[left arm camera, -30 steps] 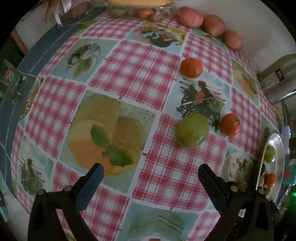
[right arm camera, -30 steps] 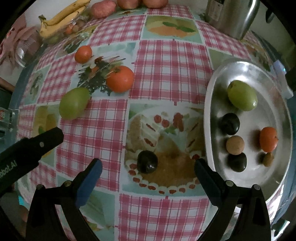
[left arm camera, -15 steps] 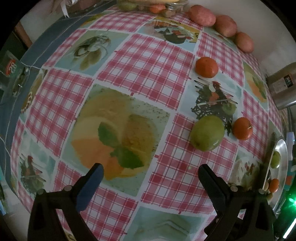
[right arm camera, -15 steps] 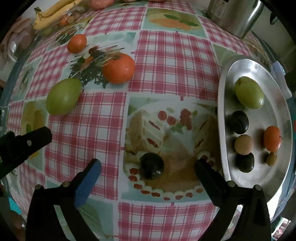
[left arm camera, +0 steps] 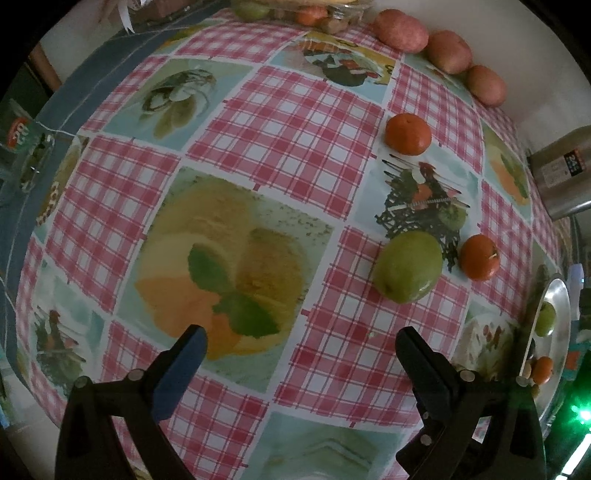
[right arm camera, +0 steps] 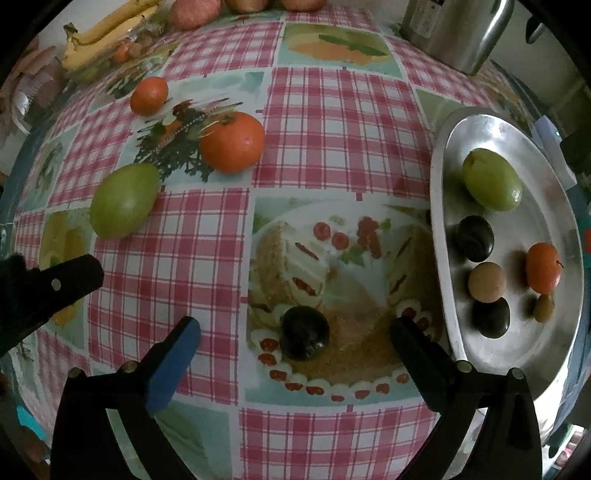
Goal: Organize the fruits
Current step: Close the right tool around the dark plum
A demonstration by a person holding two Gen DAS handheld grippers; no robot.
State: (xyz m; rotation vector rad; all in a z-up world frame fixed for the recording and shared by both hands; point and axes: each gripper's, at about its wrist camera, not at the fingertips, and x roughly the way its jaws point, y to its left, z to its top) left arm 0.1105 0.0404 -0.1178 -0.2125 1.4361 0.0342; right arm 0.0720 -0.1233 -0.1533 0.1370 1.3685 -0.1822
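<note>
A dark round fruit (right arm camera: 305, 333) lies on the checked tablecloth between the spread fingers of my open right gripper (right arm camera: 293, 338). To its right stands a silver tray (right arm camera: 554, 177) holding a green fruit (right arm camera: 491, 180), dark fruits, a tan one and a small orange. On the cloth lie a loose green fruit (right arm camera: 123, 200) (left arm camera: 408, 272) and two oranges (right arm camera: 232, 142) (right arm camera: 149, 95). My left gripper (left arm camera: 301, 345) hovers open and empty over the cloth, with the green fruit ahead to its right. One left finger (right arm camera: 51, 288) shows at the right view's left edge.
Bananas (right arm camera: 107, 33) and a bag of small fruit sit at the far left corner. Reddish fruits (left arm camera: 448, 51) line the back wall. A steel kettle (right arm camera: 454, 29) stands at the back right. The tray (left arm camera: 556, 325) lies at the table's right edge.
The right gripper has moved forward, so the dark fruit now sits between its fingers. The left gripper shifted slightly left and back. Both stay open.
</note>
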